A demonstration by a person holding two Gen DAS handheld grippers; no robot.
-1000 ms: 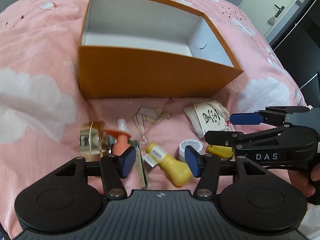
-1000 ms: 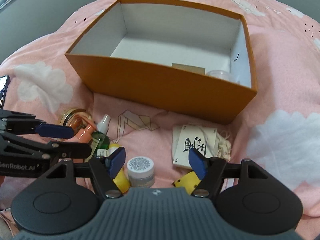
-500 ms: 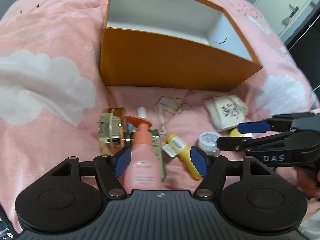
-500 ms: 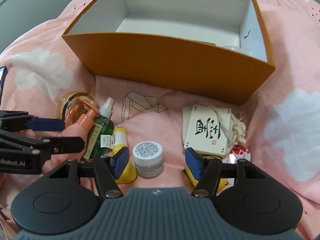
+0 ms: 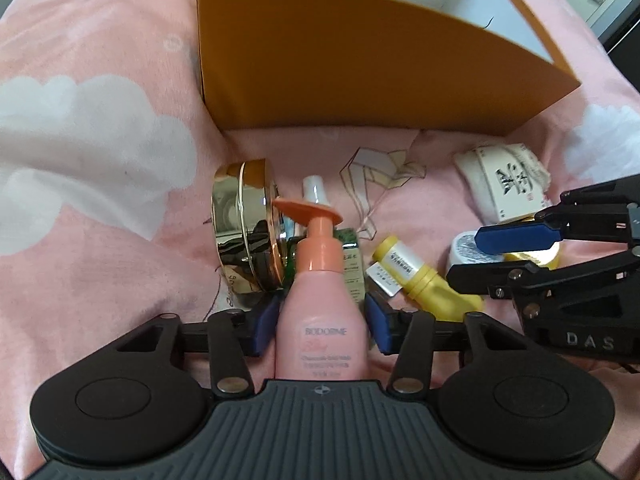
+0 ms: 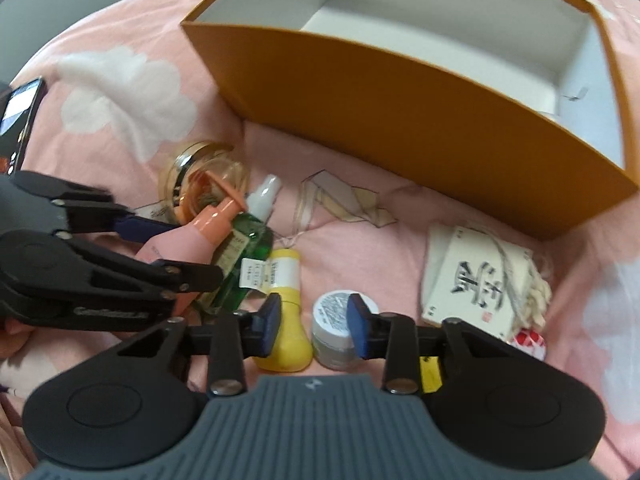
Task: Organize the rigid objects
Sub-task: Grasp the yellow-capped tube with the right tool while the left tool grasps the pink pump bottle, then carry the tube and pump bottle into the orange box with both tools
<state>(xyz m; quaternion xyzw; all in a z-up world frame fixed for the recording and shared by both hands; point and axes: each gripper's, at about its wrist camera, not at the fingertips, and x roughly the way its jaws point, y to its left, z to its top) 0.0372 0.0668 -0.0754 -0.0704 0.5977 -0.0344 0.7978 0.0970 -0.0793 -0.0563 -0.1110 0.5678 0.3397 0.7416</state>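
The pink pump bottle (image 5: 322, 320) lay on the pink bed cover (image 5: 100, 260), its long axis running from the camera toward the orange box (image 5: 360, 64), with the orange pump head pointing at the box. The left gripper (image 5: 322, 322) had just been closing, and its blue pads stood against either side of the bottle's body, holding it at a middling width. A gold round tin (image 5: 246, 236) stood on edge just left of the pump head, and a green spray bottle (image 6: 240, 264) lay under and beside the pink one.

The right gripper (image 6: 314, 320) had also just been closing to a narrow gap. A yellow bottle (image 6: 286, 312), cap pointing toward the box, and a small white jar (image 6: 334, 332) stood between its pads; the right pad overlapped the jar's lid, the left pad lay by the yellow bottle, but firm contact could not be made out. A card with black calligraphy (image 6: 476, 280) lay to the right, near the box's front wall.
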